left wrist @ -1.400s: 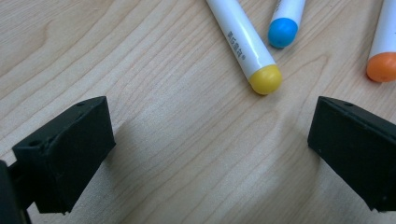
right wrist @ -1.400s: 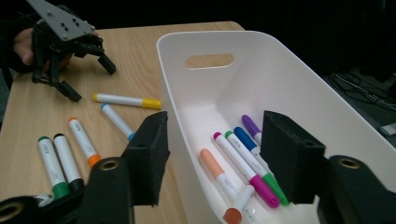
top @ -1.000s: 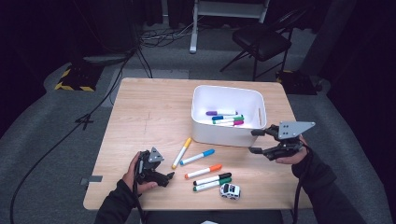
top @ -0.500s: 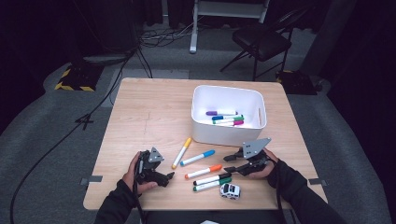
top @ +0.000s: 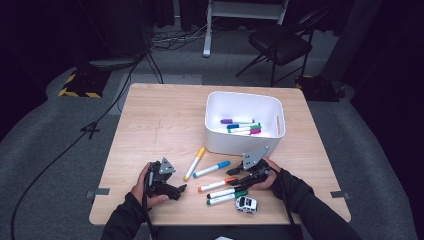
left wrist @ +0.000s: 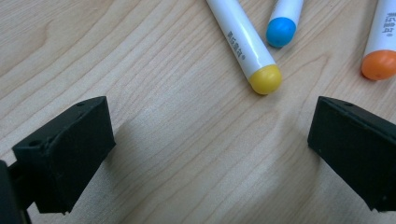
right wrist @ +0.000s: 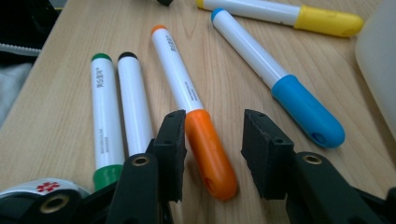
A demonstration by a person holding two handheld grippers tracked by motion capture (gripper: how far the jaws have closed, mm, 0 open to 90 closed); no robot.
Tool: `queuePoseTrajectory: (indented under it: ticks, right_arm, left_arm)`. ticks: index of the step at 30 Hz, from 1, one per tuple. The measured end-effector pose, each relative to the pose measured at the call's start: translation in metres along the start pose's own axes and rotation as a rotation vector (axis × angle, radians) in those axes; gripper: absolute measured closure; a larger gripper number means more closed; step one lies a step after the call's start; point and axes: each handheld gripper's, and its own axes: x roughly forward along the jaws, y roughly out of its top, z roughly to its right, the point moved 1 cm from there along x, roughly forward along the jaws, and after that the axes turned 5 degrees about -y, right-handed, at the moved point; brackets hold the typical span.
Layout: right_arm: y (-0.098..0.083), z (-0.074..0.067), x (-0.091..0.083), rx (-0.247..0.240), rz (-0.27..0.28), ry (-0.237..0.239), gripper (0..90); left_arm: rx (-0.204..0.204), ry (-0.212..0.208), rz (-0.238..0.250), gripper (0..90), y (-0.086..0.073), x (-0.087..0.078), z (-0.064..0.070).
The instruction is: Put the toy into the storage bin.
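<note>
Five markers lie loose on the wooden table point(top: 150, 120): yellow point(top: 194, 163), blue point(top: 212, 169), orange point(top: 216, 185), black point(top: 226, 192) and green point(top: 226, 199). My right gripper point(right wrist: 214, 135) is open and low over the table, its jaws on either side of the orange marker's cap point(right wrist: 210, 154); a gap shows at the right jaw. In the high view it sits at the markers' right ends point(top: 235, 181). My left gripper point(left wrist: 205, 135) rests wide open on the table with nothing between its jaws, just short of the yellow marker's tip point(left wrist: 264, 78).
A white bin point(top: 244, 145) holding several markers point(top: 241, 126) stands just behind the loose ones. A small toy car point(top: 246, 204) sits near the front edge, close to the green marker point(right wrist: 105, 112). Bare wood spreads across the table's left and back.
My right gripper has come down and left from beside the bin to the loose markers, and now straddles the orange cap. The left gripper has stayed put.
</note>
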Motion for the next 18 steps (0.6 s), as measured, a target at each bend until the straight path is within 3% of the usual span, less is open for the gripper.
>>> queuePoseTrajectory:
  ticks: [5,11,18]
  right_arm:
    - [-0.004,0.000,0.003,-0.005,-0.017,-0.012,62.7]
    - [-0.008,0.001,0.000,-0.028,-0.003,-0.014,74.5]
    - [-0.012,0.001,-0.004,-0.047,0.010,-0.010,75.2]
  left_arm:
    - [0.000,0.002,-0.001,0.6,0.000,0.000,0.000]
    - [-0.001,0.003,-0.001,0.6,0.000,0.000,0.000]
    - [-0.003,0.003,-0.002,0.6,0.000,0.000,0.000]
